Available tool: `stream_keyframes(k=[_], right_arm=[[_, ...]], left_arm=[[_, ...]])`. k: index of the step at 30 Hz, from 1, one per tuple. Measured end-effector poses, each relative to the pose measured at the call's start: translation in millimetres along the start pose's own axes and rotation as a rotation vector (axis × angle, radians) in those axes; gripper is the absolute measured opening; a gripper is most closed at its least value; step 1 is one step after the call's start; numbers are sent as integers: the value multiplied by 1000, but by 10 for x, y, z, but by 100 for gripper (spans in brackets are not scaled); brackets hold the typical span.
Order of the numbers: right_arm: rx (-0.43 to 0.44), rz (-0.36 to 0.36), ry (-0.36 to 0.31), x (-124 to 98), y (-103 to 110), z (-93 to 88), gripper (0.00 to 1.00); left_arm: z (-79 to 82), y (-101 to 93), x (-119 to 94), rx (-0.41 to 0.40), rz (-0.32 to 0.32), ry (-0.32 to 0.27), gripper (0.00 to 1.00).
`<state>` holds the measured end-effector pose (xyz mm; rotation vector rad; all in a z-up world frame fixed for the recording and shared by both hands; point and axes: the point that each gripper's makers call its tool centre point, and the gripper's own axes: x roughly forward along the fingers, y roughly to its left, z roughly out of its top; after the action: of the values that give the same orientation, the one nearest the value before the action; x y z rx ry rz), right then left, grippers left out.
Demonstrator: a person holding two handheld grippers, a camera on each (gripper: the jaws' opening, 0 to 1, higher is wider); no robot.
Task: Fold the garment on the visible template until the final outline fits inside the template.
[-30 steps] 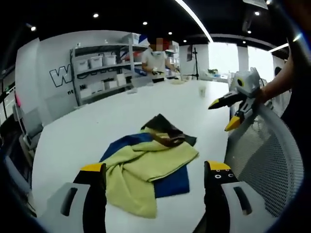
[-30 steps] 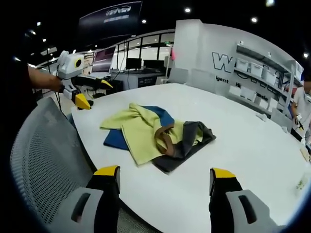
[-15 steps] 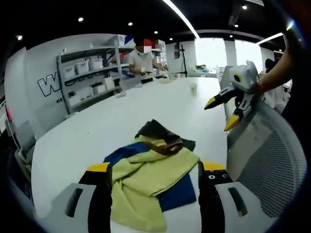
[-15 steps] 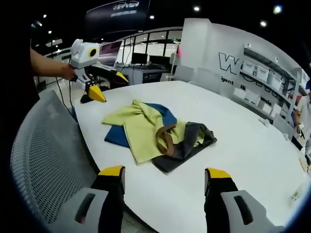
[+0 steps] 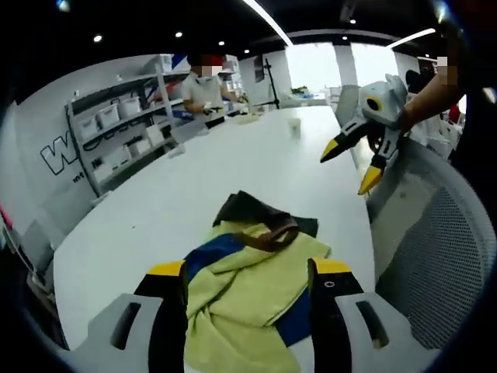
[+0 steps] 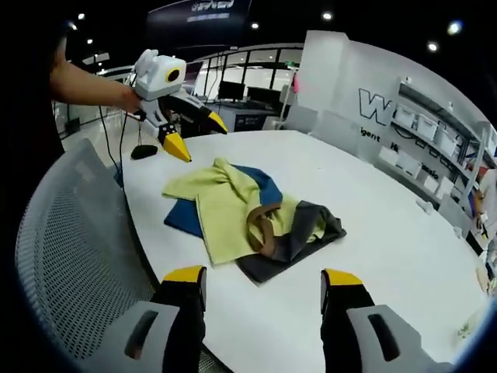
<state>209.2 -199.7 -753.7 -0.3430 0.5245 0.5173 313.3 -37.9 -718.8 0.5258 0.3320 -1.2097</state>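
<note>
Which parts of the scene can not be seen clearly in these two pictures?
- Blue template: mostly covered by the crumpled yellow, brown and dark grey garment in the right gripper view.
- Garment's near end: hidden behind the left gripper in the left gripper view.
- White storage boxes on the shelves: too small to tell contents.

The garment (image 6: 248, 214) ahead of the right gripper's (image 6: 262, 287) jaws was soft matt cloth, creased and crumpled, in yellow-green, blue, dark grey and brown parts. The table (image 6: 388, 249) under it was smooth, white and faintly glossy. Left of those jaws, the chair back (image 6: 70, 256) was grey open mesh. The left gripper (image 5: 247, 276) looked like hard plastic, matt black at the jaws with smooth yellow tips.
</note>
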Motion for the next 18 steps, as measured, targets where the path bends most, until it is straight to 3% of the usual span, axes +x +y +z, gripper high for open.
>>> stream_keyframes(k=[10, 18], right_arm=[[-23, 12, 15, 53, -33, -19, 56], [-31, 9, 37, 109, -64, -65, 56]], left_arm=[[62, 141, 165, 55, -37, 21, 53], [138, 270, 330, 89, -68, 22, 36]])
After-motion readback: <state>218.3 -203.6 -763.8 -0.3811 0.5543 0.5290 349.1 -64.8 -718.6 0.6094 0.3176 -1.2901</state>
